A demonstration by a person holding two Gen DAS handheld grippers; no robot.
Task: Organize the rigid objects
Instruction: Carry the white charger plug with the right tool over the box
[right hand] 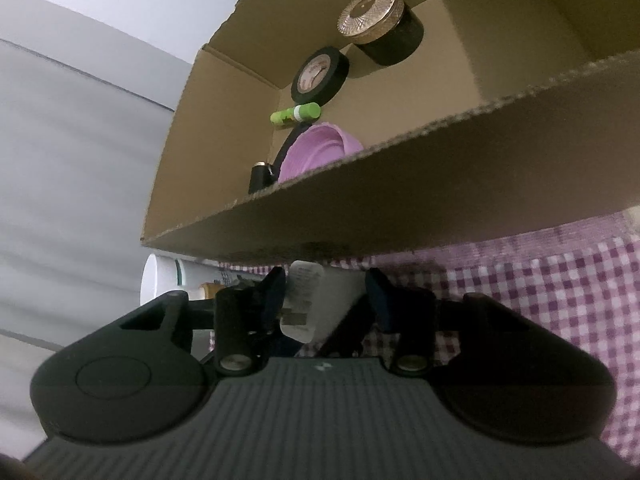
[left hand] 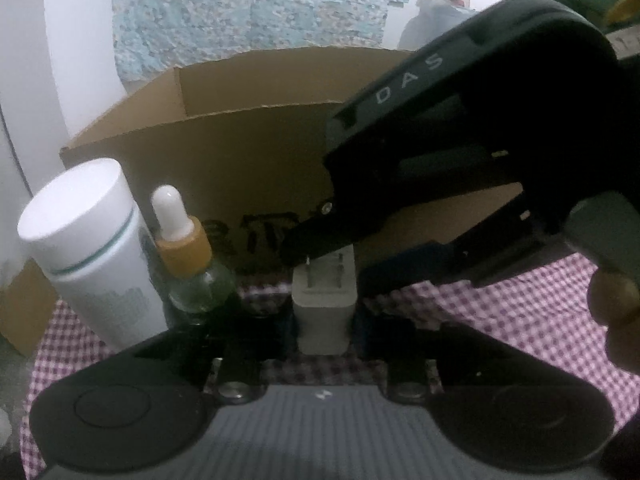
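Observation:
A white plug adapter point(left hand: 323, 312) stands prongs-up on the checked cloth, just in front of the cardboard box point(left hand: 240, 160). My left gripper point(left hand: 324, 320) is shut on the adapter's lower body, one finger on each side. From the upper right my right gripper point(left hand: 330, 266) comes in, held by a hand, with its fingers straddling the prong end. In the right wrist view the adapter point(right hand: 308, 296) sits between the right gripper point(right hand: 326, 292) fingers. The left finger lies against it and a thin gap shows at the right finger.
A white capped bottle point(left hand: 84, 248) and an amber-collared dropper bottle point(left hand: 188, 256) stand left of the adapter. The box point(right hand: 400, 200) holds a gold-lidded black jar point(right hand: 380, 20), a tape roll point(right hand: 320, 76), a green stick point(right hand: 296, 114) and a purple dish point(right hand: 316, 152).

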